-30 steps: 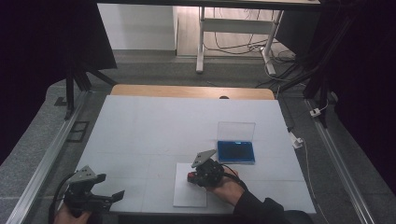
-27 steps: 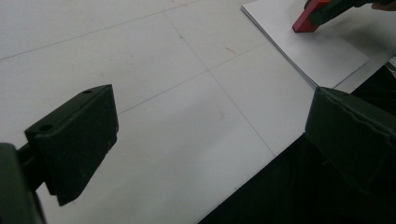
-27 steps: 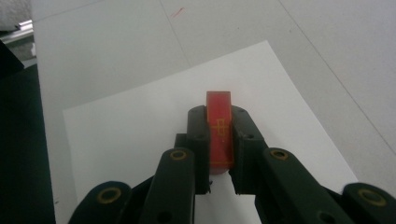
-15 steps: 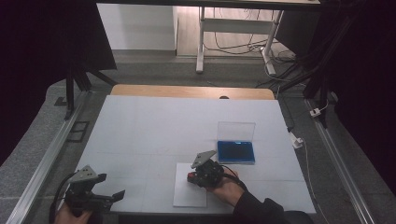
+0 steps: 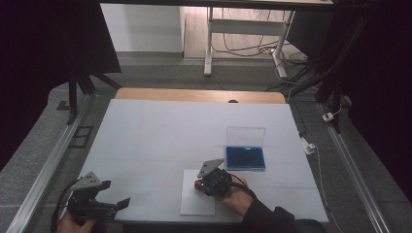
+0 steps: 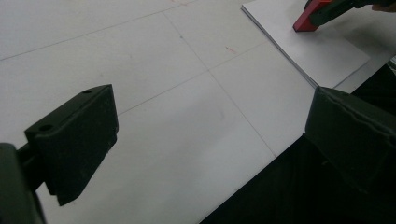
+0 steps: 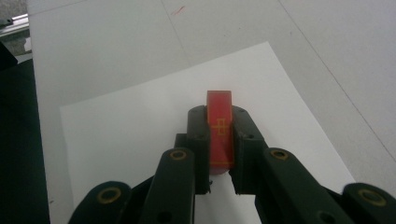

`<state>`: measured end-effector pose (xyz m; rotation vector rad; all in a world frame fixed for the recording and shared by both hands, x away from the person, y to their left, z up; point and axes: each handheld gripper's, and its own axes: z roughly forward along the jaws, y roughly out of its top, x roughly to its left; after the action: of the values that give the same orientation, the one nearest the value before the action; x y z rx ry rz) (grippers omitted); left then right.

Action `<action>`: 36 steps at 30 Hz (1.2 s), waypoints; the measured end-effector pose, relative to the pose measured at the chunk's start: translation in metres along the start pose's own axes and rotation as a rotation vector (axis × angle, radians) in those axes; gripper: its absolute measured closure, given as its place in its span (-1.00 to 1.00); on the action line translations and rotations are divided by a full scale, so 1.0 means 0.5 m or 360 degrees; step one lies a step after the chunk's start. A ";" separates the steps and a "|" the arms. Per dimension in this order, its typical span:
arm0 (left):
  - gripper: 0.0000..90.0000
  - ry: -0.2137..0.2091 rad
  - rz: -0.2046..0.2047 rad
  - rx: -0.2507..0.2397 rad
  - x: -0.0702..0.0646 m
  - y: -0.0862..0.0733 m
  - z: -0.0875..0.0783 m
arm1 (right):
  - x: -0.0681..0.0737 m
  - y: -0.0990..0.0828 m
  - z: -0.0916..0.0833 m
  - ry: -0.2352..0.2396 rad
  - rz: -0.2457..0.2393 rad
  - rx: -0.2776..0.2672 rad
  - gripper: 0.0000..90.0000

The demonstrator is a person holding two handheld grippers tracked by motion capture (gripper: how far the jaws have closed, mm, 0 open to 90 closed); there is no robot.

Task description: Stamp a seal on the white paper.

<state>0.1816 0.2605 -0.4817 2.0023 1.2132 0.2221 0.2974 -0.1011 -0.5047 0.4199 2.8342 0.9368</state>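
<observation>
- No change vs earlier pics: both hands in same spots.
- R gripper (image 7: 219,140) pinching red stamp (image 7: 220,126), tip down on white paper sheet (image 7: 116,126) at table (image 5: 160,131) front.
- L gripper (image 6: 210,140) spread wide, nothing between, front-left edge.
- Blue ink pad (image 5: 245,158) just right of sheet, lid up.

In the right gripper view, the lower end of the red block (image 7: 220,130) is hidden between the right claw (image 7: 219,140) pads. The sheet of paper (image 7: 130,135) is cut off at the bottom edge (its near corners unseen).
</observation>
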 end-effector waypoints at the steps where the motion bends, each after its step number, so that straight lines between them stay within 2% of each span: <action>1: -0.93 0.0000 0.0000 0.0000 0.000 0.000 0.000 | -0.002 0.000 0.000 -0.0002 -0.0007 0.0004 0.78; 10: -0.93 -0.0005 -0.0009 -0.0008 0.001 -0.002 -0.002 | -0.019 -0.004 -0.002 0.0088 0.0078 -0.0029 0.77; 14: -0.93 -0.0004 -0.0010 -0.0009 0.001 -0.002 -0.002 | -0.022 -0.006 -0.003 0.0088 0.0085 -0.0047 0.77; 19: -0.93 -0.0004 -0.0012 -0.0009 0.001 -0.003 -0.003 | -0.025 -0.005 -0.010 0.0102 0.0151 -0.0098 0.76; 23: -0.93 -0.0004 -0.0012 -0.0011 0.001 -0.003 -0.003 | -0.026 -0.001 -0.021 0.0095 0.0150 -0.0132 0.76; 36: -0.93 -0.0008 -0.0012 -0.0013 0.001 -0.003 -0.003 | -0.024 0.005 -0.040 0.0101 0.0125 -0.0154 0.76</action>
<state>0.1800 0.2623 -0.4818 1.9897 1.2146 0.2183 0.3052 -0.1140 -0.4869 0.5020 2.8318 1.1164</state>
